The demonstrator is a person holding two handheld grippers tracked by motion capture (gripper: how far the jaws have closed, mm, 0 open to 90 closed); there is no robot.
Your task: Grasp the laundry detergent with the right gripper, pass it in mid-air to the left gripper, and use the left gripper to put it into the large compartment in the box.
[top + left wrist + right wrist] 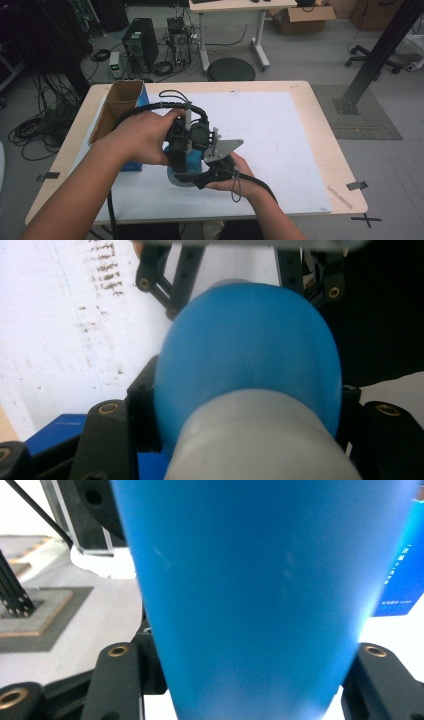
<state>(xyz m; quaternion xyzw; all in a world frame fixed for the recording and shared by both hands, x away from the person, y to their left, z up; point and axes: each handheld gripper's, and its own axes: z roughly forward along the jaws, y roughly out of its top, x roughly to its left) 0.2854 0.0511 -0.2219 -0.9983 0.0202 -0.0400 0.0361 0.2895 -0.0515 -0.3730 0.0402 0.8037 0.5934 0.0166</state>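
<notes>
Both grippers clamp one smooth blue plastic bottle (250, 355) with a pale grey neck, held just above the white mat (280, 145). The left gripper (181, 150) pinches the rounded shoulder; the right gripper (212, 167) squeezes the tapering body. It looks light, rigid and slippery, so grip the narrower waist.

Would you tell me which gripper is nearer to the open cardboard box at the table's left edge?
Left. The left gripper is closer to the cardboard box; the right gripper lies farther right.
</notes>
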